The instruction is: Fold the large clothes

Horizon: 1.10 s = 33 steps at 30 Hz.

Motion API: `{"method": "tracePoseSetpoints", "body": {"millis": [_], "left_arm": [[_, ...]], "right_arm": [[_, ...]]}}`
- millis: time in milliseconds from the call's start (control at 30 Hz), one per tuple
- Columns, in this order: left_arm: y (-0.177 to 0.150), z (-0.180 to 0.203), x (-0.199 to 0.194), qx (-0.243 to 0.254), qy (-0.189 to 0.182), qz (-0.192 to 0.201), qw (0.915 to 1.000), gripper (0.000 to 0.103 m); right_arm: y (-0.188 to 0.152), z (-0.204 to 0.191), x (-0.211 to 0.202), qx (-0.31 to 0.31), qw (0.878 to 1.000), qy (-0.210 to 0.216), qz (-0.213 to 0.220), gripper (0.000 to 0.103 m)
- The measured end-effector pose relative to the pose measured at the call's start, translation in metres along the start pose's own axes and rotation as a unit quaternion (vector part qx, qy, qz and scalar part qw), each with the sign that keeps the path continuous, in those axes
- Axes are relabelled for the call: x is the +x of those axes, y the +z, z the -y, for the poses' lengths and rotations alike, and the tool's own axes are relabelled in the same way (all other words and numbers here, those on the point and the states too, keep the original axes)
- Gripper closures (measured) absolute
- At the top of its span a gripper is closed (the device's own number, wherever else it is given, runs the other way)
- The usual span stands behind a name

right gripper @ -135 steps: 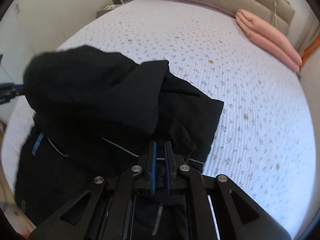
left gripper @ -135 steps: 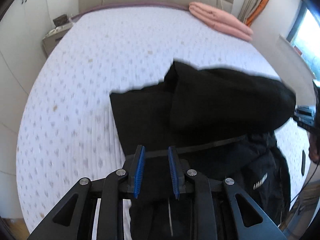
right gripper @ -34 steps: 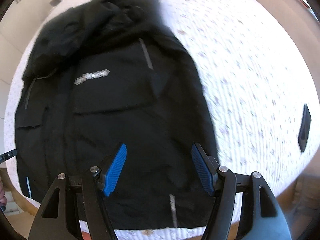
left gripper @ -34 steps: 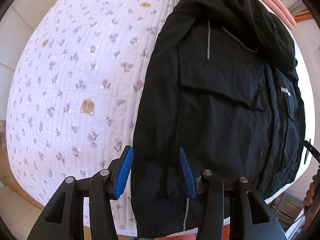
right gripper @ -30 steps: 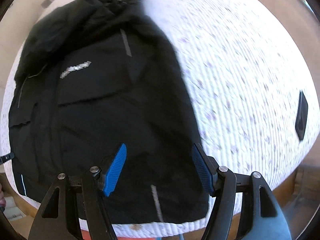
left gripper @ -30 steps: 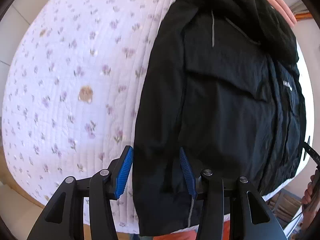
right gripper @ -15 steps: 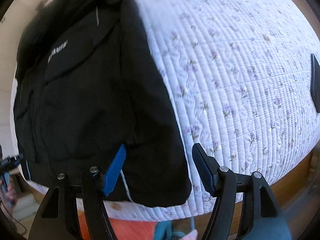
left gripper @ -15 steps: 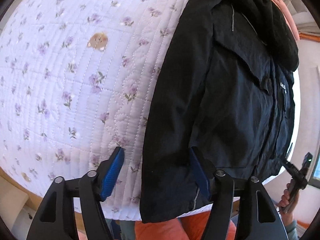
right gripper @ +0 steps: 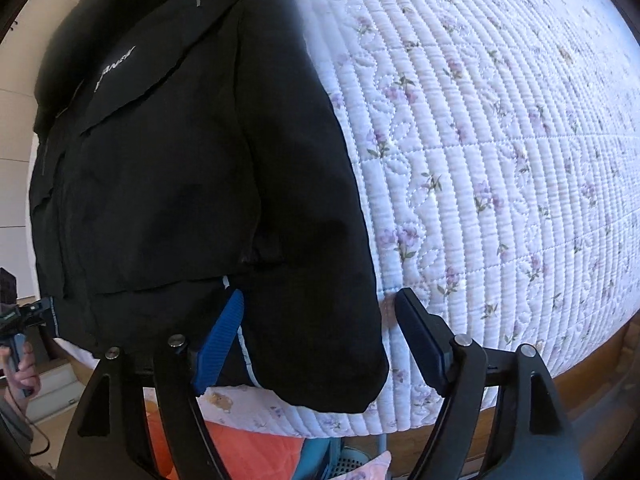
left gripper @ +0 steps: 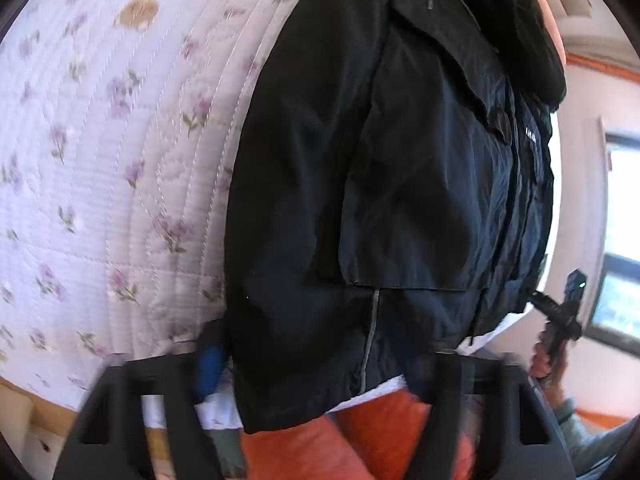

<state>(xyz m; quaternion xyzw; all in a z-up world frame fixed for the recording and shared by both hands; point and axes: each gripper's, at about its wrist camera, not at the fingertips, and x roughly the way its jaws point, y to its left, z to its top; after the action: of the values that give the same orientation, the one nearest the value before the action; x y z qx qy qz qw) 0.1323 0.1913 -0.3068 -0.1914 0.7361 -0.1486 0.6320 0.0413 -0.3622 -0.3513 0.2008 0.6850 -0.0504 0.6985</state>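
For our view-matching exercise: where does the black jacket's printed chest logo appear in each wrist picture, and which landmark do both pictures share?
Left wrist view: the logo is small, at the right edge of the black jacket, upper right.
Right wrist view: the logo sits upper left on the jacket's chest.
Shared landmark: the floral quilted bedspread, left of the jacket in the left view, right of it in the right view.

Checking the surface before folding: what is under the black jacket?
The jacket lies on a white quilt with purple flowers, its hem hanging over the bed edge. The quilt shows on both sides; whatever lies directly beneath the jacket is covered.
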Motion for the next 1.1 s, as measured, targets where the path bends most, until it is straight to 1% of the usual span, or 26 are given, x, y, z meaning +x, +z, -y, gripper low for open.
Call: {"method": "tracePoseSetpoints", "body": {"millis": [33, 67, 100, 133, 167, 200, 267, 333, 367, 467, 533, 600, 667, 733, 800, 833, 900, 933, 1000, 1100], "left_arm": [[0.004, 0.001, -0.001, 0.0, 0.001, 0.001, 1.0, 0.071], [0.006, -0.001, -0.001, -0.005, -0.01, 0.002, 0.9999, 0.087], [0.007, -0.002, -0.002, -0.015, -0.024, 0.003, 0.9996, 0.09], [0.008, -0.001, -0.004, -0.022, -0.03, 0.005, 0.9993, 0.092], [0.007, 0.001, -0.005, -0.017, -0.024, 0.007, 0.9995, 0.093], [0.007, 0.006, -0.007, -0.006, -0.009, 0.008, 0.9999, 0.093], [0.008, 0.01, -0.013, 0.003, -0.002, 0.011, 0.9999, 0.094], [0.01, 0.018, -0.02, 0.002, -0.006, 0.018, 0.9998, 0.094], [0.012, 0.023, -0.024, -0.002, -0.009, 0.024, 0.9997, 0.095], [0.022, 0.03, -0.051, -0.016, -0.032, 0.058, 0.9977, 0.095], [0.03, 0.042, -0.068, -0.008, -0.039, 0.078, 0.9961, 0.095], [0.04, 0.053, -0.085, 0.007, -0.045, 0.096, 0.9944, 0.095], [0.051, 0.066, -0.101, 0.017, -0.051, 0.116, 0.9918, 0.095], [0.066, 0.078, -0.119, 0.024, -0.063, 0.143, 0.9874, 0.095], [0.084, 0.087, -0.137, 0.024, -0.079, 0.171, 0.9818, 0.094], [0.097, 0.09, -0.147, 0.025, -0.09, 0.186, 0.9781, 0.094], [0.127, 0.097, -0.167, 0.031, -0.094, 0.215, 0.9716, 0.094], [0.14, 0.103, -0.173, 0.032, -0.092, 0.224, 0.9697, 0.094], [0.173, 0.112, -0.185, 0.035, -0.094, 0.241, 0.9653, 0.094], [0.214, 0.121, -0.193, 0.034, -0.108, 0.264, 0.9579, 0.094]], "right_arm": [[0.0, 0.002, 0.0, -0.002, 1.0, 0.005, -0.005, 0.04], [-0.001, 0.002, -0.001, -0.006, 1.0, 0.008, -0.01, 0.046], [-0.003, 0.004, -0.002, -0.011, 1.0, 0.003, -0.011, 0.049], [-0.005, 0.003, -0.003, -0.019, 1.0, -0.001, -0.013, 0.063], [-0.005, 0.001, -0.003, -0.022, 1.0, -0.001, -0.015, 0.071], [-0.006, -0.001, -0.006, -0.022, 1.0, 0.002, -0.014, 0.076], [-0.003, -0.008, -0.01, -0.026, 1.0, -0.001, -0.013, 0.085], [-0.002, -0.012, -0.019, -0.035, 0.999, -0.006, -0.011, 0.088], [-0.001, -0.024, -0.03, -0.036, 0.999, -0.009, -0.009, 0.09], [0.004, -0.028, -0.051, -0.032, 0.999, -0.011, -0.01, 0.091], [0.014, -0.031, -0.071, -0.024, 1.0, -0.001, -0.002, 0.091], [0.032, -0.032, -0.095, -0.021, 1.0, 0.01, 0.014, 0.091], [0.049, -0.035, -0.117, -0.015, 0.999, 0.03, 0.029, 0.092], [0.068, -0.04, -0.137, -0.022, 0.998, 0.042, 0.042, 0.092], [0.094, -0.048, -0.156, -0.028, 0.997, 0.048, 0.057, 0.092], [0.106, -0.045, -0.16, -0.026, 0.996, 0.055, 0.062, 0.092], [0.135, -0.048, -0.173, -0.022, 0.994, 0.07, 0.077, 0.092], [0.14, -0.046, -0.174, -0.025, 0.993, 0.076, 0.085, 0.092], [0.173, -0.051, -0.187, -0.033, 0.99, 0.082, 0.107, 0.092], [0.225, -0.06, -0.198, -0.03, 0.987, 0.096, 0.124, 0.092]]}}
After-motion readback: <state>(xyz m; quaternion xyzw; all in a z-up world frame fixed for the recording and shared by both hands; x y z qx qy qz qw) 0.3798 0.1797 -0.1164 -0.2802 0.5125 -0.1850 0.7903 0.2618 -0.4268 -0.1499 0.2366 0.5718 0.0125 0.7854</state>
